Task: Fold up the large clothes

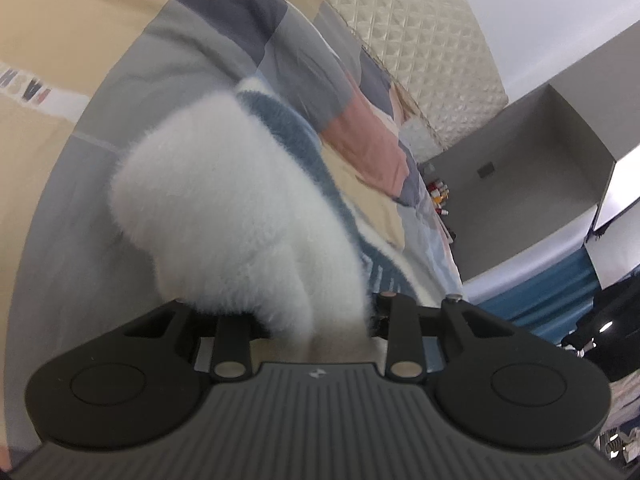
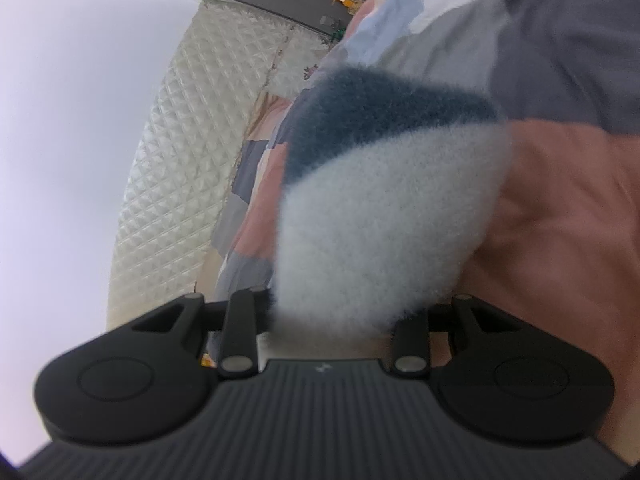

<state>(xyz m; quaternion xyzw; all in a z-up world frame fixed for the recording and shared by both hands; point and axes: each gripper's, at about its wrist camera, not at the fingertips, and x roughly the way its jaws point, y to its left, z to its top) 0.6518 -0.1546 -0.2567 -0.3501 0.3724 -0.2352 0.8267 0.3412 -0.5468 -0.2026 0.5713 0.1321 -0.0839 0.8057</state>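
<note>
A fluffy white garment with blue stripes (image 1: 224,208) bulges out from between the jaws of my left gripper (image 1: 320,334), which is shut on a thick bunch of it. The fingertips are buried in the pile. More of the striped fabric (image 1: 372,264) trails down onto the bed to the right. In the right wrist view another bunch of the same fluffy garment (image 2: 380,216), white with a dark blue band (image 2: 384,120), fills the jaws of my right gripper (image 2: 332,330), shut on it with its fingertips hidden too.
Under both grippers lies a patchwork bedspread (image 1: 132,92) in grey, pink and beige (image 2: 560,208). A cream quilted headboard (image 1: 420,40) (image 2: 180,152) stands behind. A grey bedside shelf (image 1: 520,160) holds small bottles (image 1: 438,196).
</note>
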